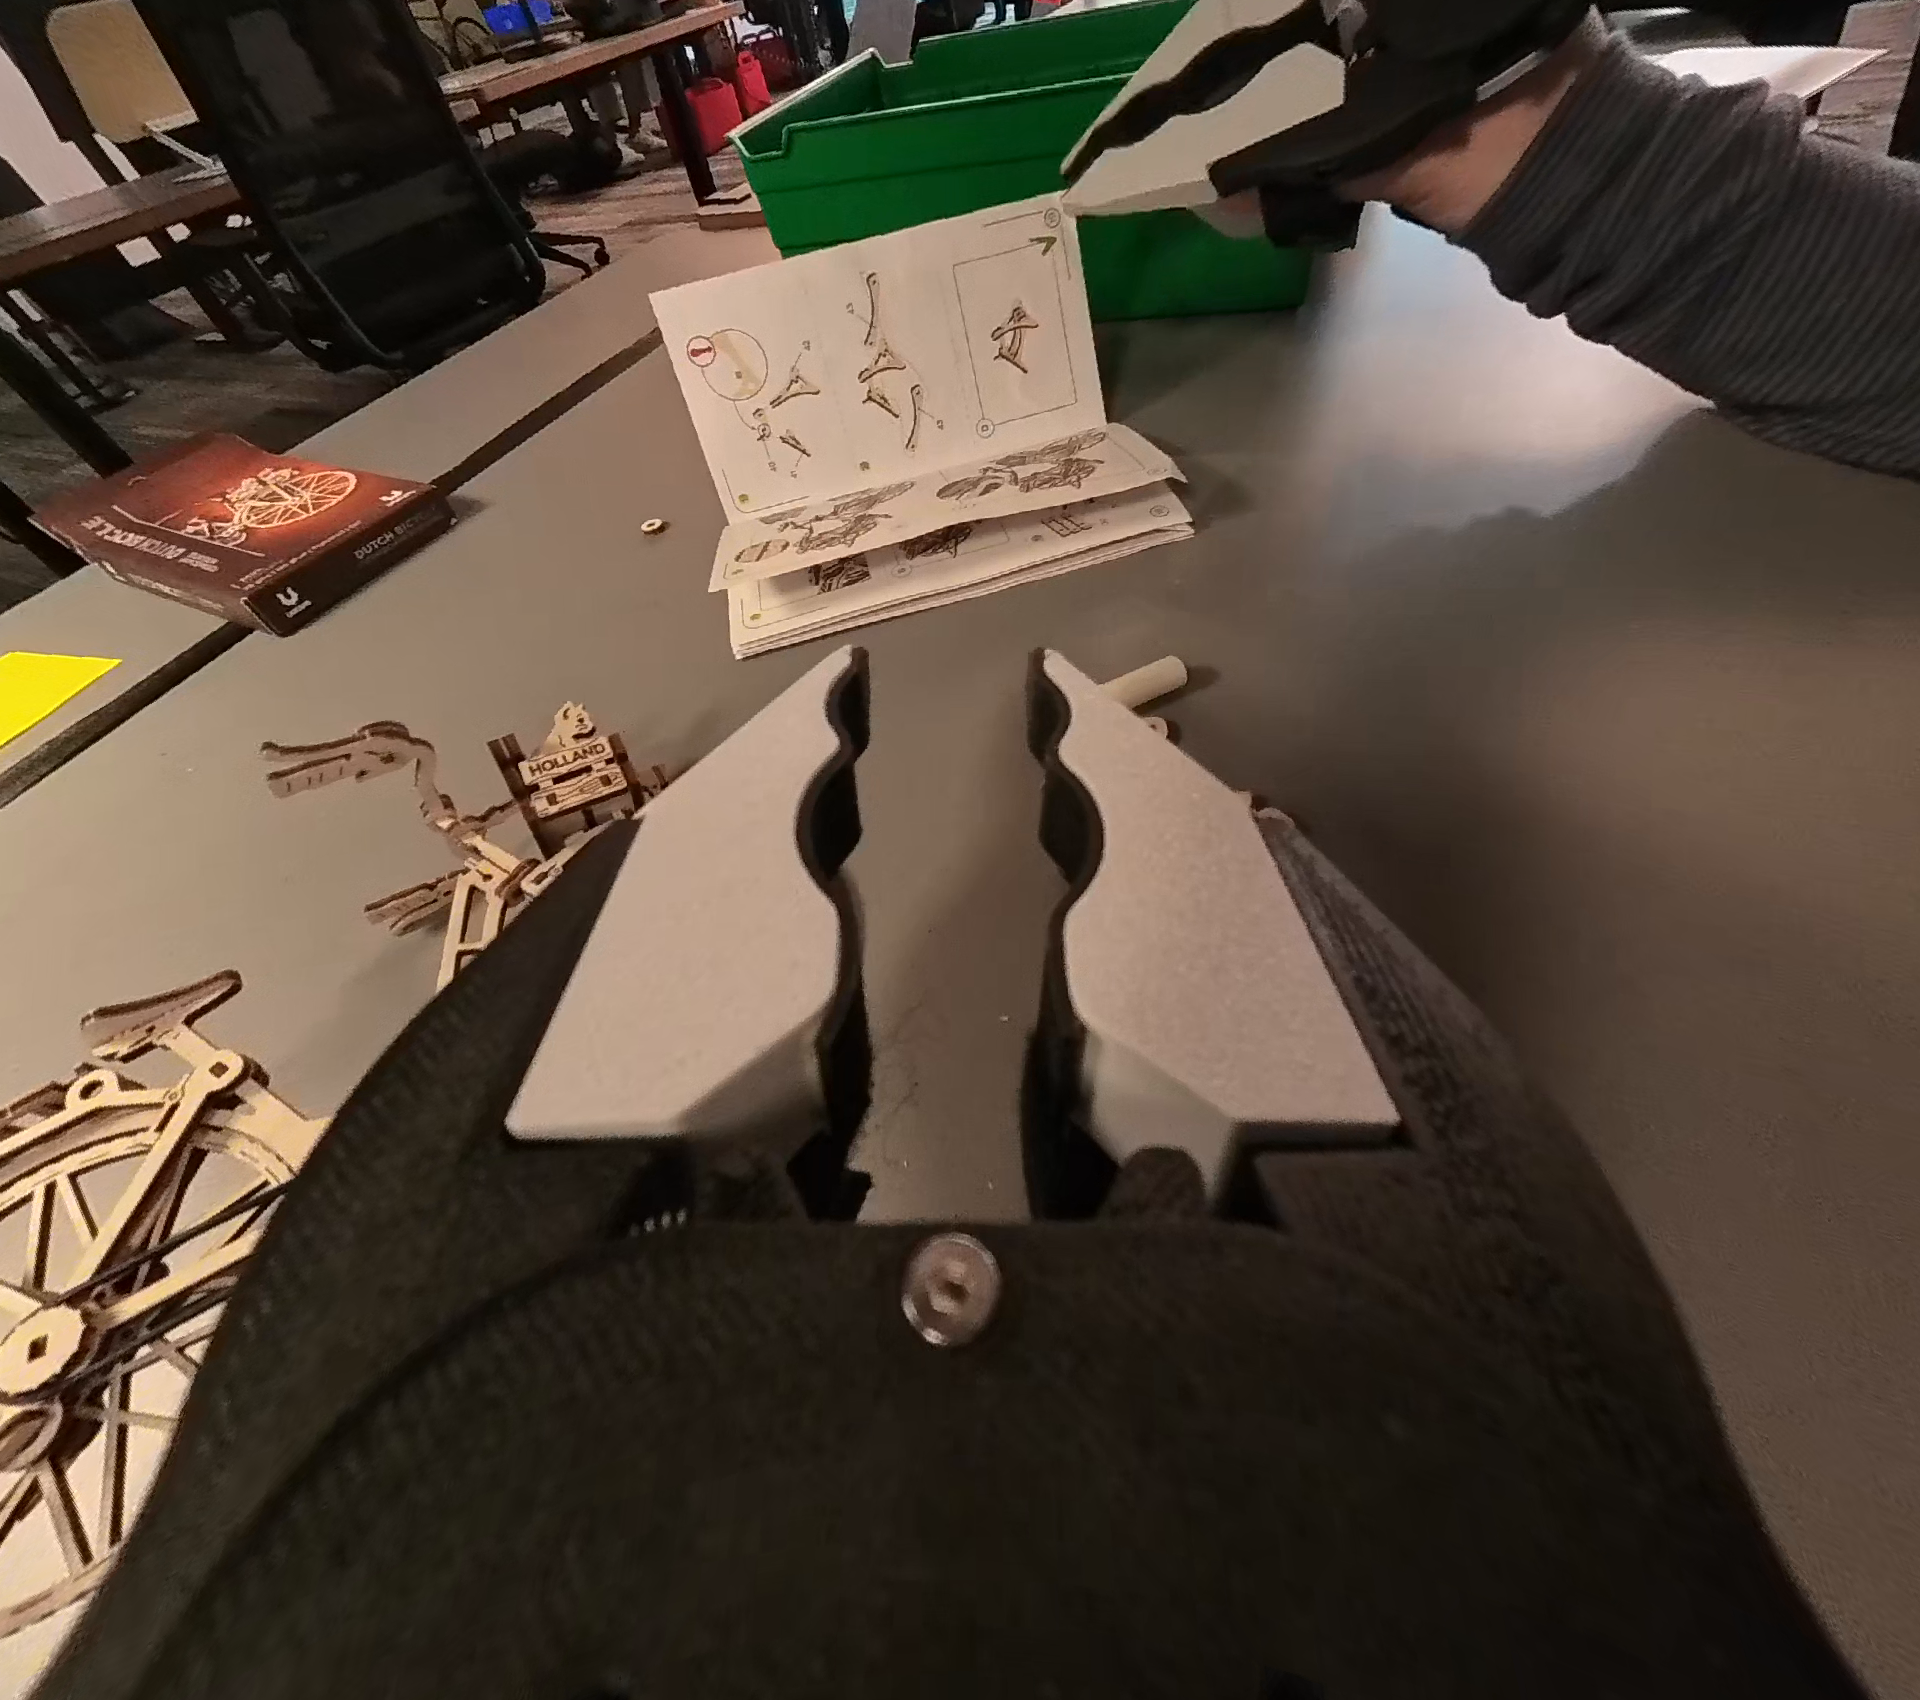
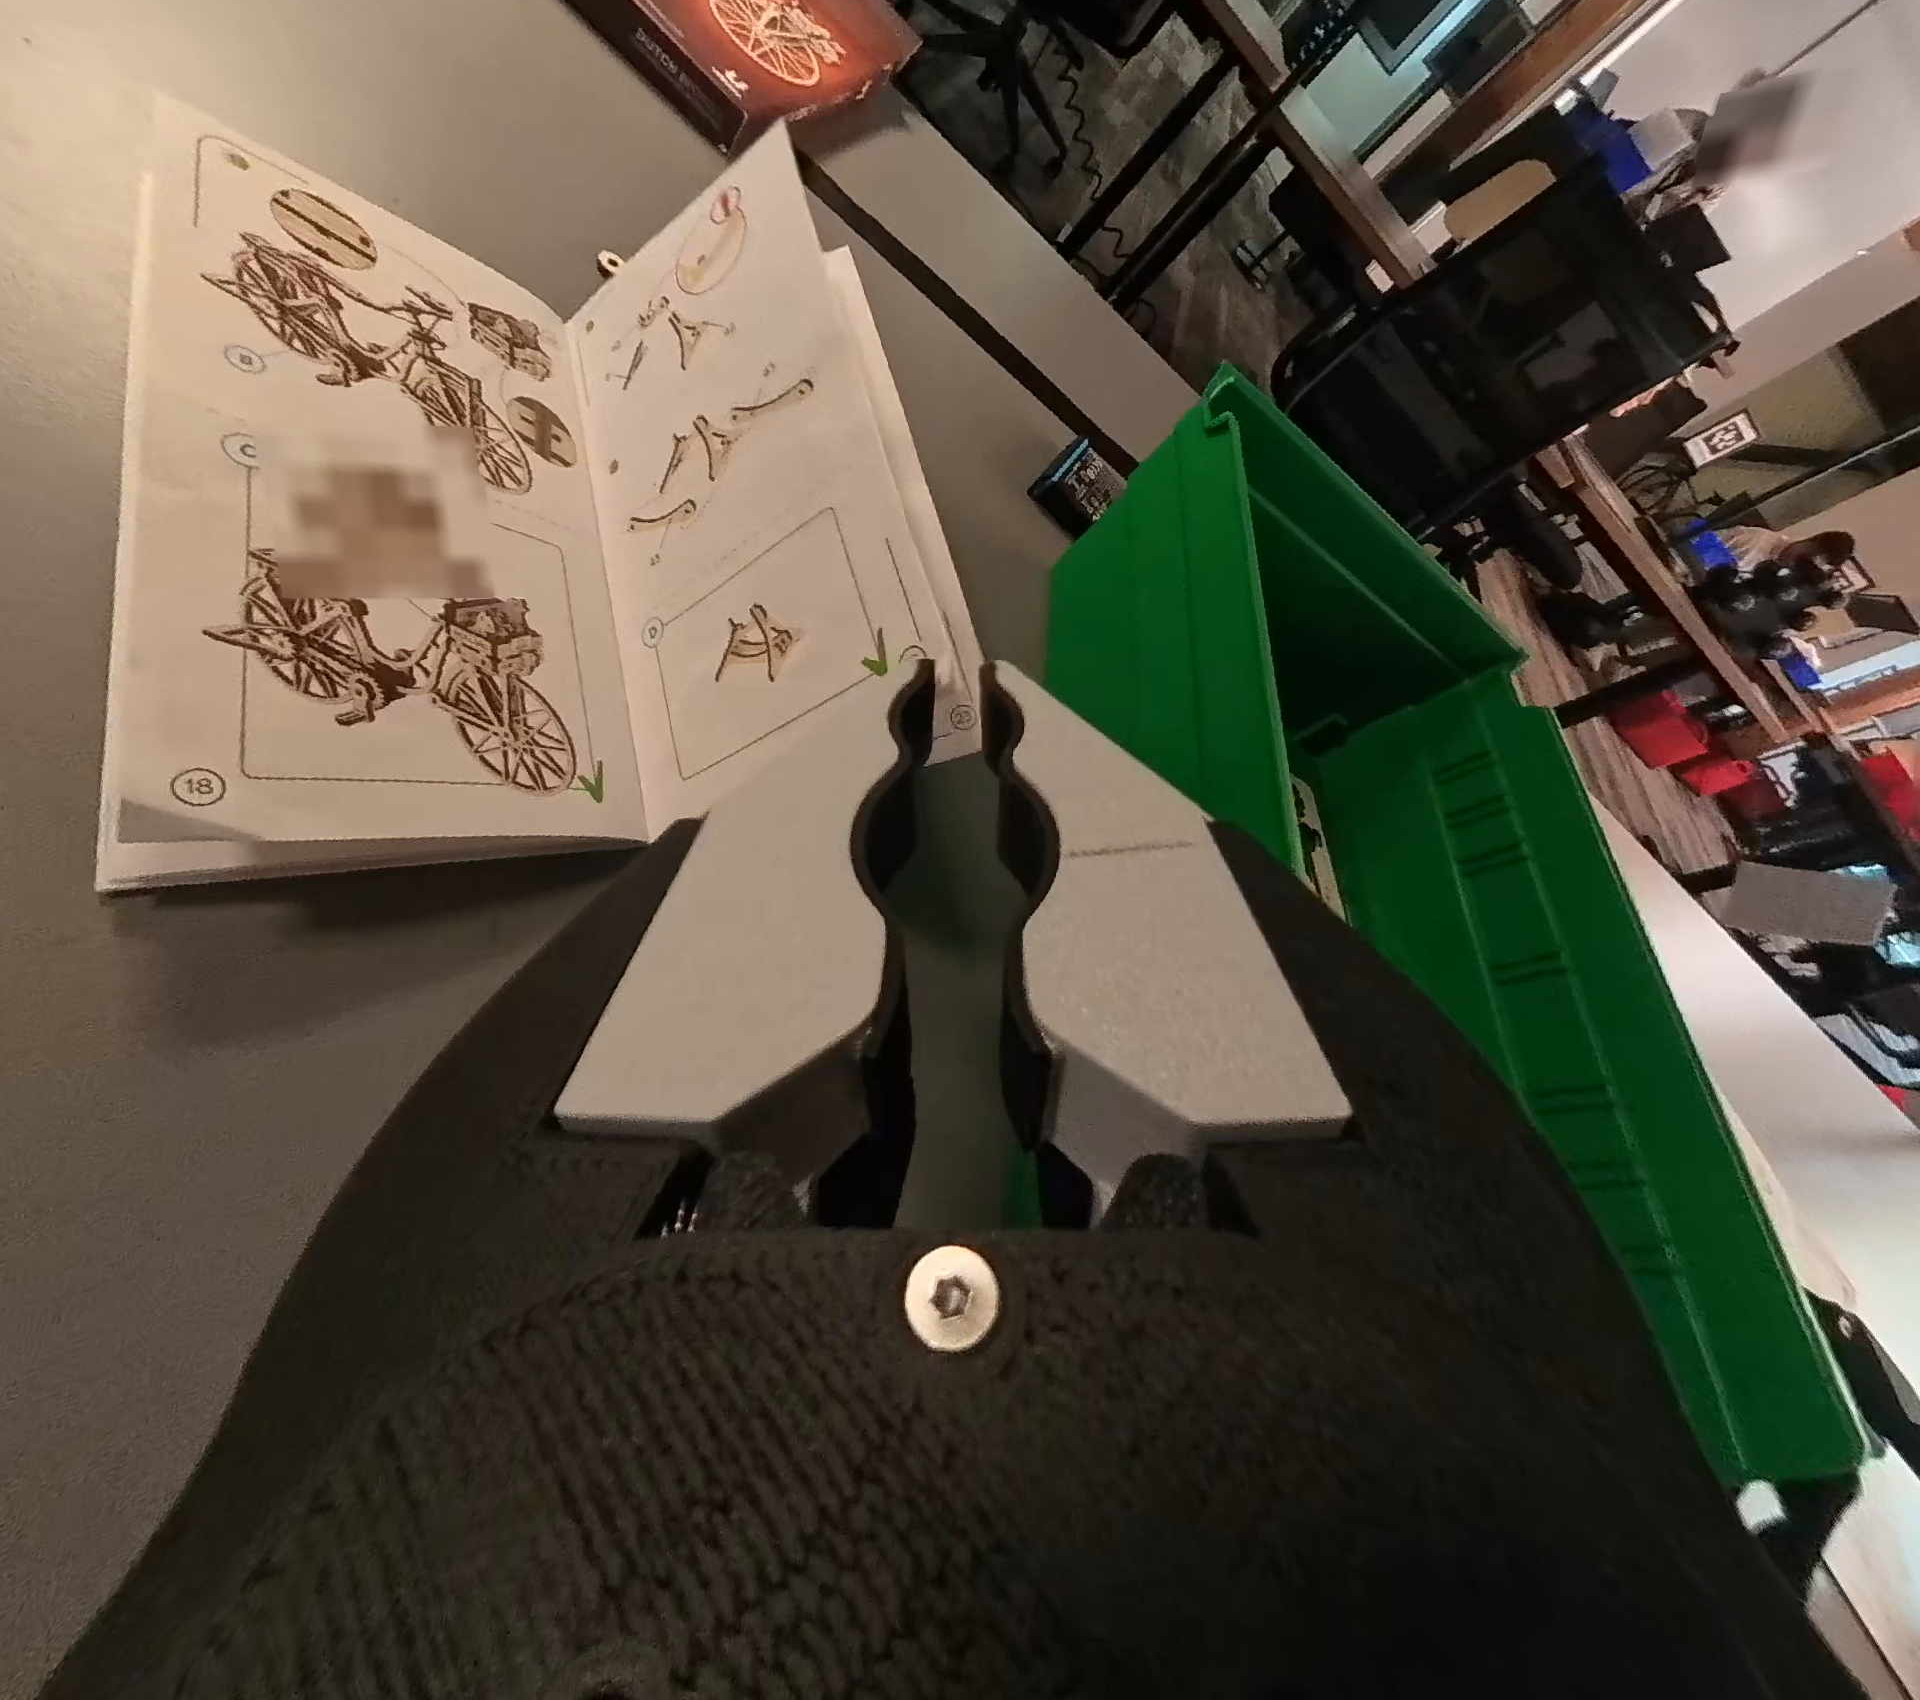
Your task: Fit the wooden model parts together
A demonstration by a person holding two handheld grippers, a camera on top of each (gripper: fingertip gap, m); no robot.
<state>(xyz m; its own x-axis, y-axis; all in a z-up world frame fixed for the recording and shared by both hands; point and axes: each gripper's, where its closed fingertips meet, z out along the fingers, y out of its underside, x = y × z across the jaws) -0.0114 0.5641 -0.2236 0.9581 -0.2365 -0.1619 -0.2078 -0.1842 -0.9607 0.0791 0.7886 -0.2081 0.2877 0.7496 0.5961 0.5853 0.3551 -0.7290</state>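
The wooden bicycle model (image 1: 114,1235) lies at the lower left of the grey table (image 1: 1507,767), with its handlebar and frame parts (image 1: 457,861) and a small wooden sign piece (image 1: 571,772) beside it. My left gripper (image 1: 951,694) is open and empty, low over the table just right of these parts. My right gripper (image 1: 1075,180) is shut on the top corner of a page of the instruction booklet (image 1: 883,362) and holds that page upright. In the right wrist view the page corner sits between the tips of my right gripper (image 2: 954,682), with the booklet (image 2: 364,507) open below.
A green bin (image 1: 987,123) stands behind the booklet; it also shows in the right wrist view (image 2: 1455,819). The model's box (image 1: 249,528) lies at the left table edge. A small wooden ring (image 1: 652,526) and a pale dowel (image 1: 1143,679) lie loose. Spacing between my two grippers at the tips: around 25 centimetres. The right gripper is farther from the wooden bicycle model (image 1: 114,1235), some 35 centimetres, than the left, some 15 centimetres.
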